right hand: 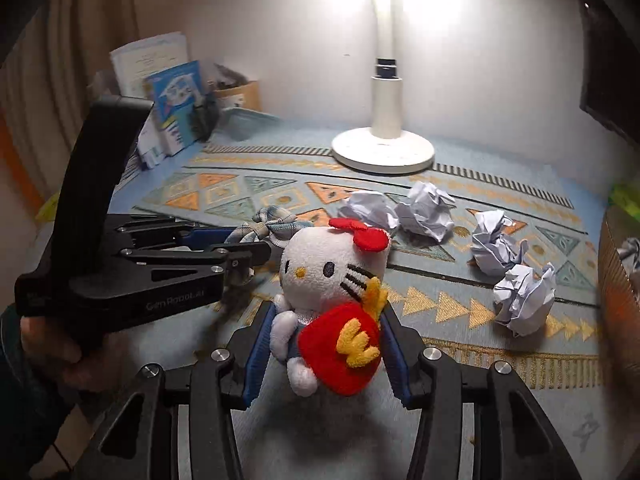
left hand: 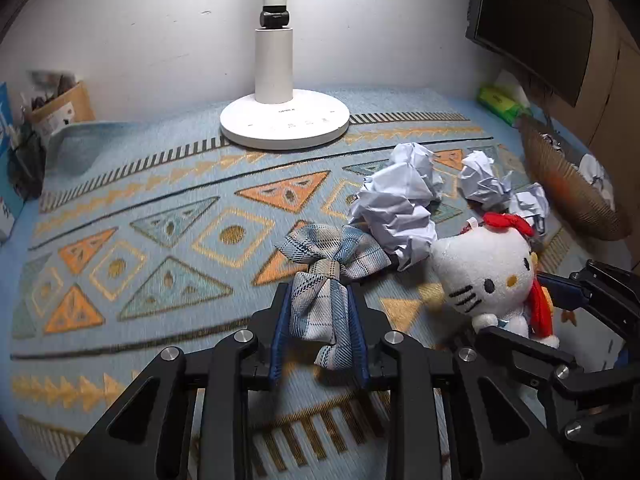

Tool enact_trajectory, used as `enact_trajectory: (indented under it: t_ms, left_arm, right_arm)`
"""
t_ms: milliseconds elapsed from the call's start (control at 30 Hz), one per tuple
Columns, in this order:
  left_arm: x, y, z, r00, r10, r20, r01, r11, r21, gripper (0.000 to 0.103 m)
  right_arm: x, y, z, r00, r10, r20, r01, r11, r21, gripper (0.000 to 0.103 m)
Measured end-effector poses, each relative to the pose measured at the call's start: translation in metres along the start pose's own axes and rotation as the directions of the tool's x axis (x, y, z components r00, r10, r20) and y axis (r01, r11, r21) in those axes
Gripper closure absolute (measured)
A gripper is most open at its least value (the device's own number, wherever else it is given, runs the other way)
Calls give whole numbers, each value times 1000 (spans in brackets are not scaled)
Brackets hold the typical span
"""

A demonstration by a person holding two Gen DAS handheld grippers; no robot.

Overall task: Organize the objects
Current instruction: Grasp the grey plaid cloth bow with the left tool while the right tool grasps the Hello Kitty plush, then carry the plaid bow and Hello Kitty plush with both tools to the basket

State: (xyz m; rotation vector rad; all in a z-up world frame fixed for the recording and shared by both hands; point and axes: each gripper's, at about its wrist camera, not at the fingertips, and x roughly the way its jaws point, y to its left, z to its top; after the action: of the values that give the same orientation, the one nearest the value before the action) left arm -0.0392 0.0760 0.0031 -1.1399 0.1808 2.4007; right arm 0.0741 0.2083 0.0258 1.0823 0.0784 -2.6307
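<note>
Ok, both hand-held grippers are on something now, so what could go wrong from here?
1. The left hand-held gripper pinches only one end of the plaid bow; the loose end may drag the crumpled paper beside it.
2. The right hand-held gripper flanks the plush cat low on its soft body, so the top-heavy head could tip out.
3. The two grippers sit close together and could collide when lifting.

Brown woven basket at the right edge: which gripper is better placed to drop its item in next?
Right, probably. The right gripper holds the white plush cat on the side of the brown woven basket. The left gripper, shut on the plaid fabric bow, sits farther away.
</note>
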Motion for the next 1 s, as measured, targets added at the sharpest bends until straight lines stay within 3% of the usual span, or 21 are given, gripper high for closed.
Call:
enact_trajectory:
  t_ms: [100, 233, 367, 500, 600, 800, 833, 900, 1000]
  left_arm:
    - [-25, 0, -22, 1000, 15, 6, -14, 998, -55, 79]
    - [-48, 3, -56, 999, -49, 8, 50, 983, -178, 79]
    - [-51, -10, -71, 997, 75, 11, -73, 990, -118, 79]
    - [-45, -12, -75, 996, 85, -4, -85, 990, -110, 78]
    - [-47, -12, -78, 995, 95, 8, -94, 990, -105, 76]
    - [-46, -20, -80, 991, 132, 15, -131, 988, -78, 75]
    - [-46, -22, -80, 991, 133, 13, -132, 989, -67, 71]
    - [-46, -23, -80, 992, 127, 13, -126, 990, -58, 70]
    - [-47, -20, -80, 993, 113, 19, -111, 991, -73, 71]
  right_arm:
    - [-9, 3, -14, 998, 34, -43, -37, 997, -63, 53]
    - [-8, -6, -32, 996, -5, -89, 0, 999, -48, 52]
    - [-11, -29, -43, 994, -2, -109, 14, 993, 115, 31]
    - [-23, -34, -52, 995, 18, -101, 4, 975, 223, 31]
    - [-16, -34, -55, 991, 46, -128, 2, 937, 348, 28]
    - [-6, -15, -48, 982, -95, -161, 150, 917, 371, 24]
    - [-5, -11, -47, 979, -132, -158, 181, 917, 356, 26]
    - [-3, -4, -48, 965, -218, -146, 254, 916, 311, 47]
    - [-2, 2, -47, 971, -207, -120, 233, 936, 266, 55]
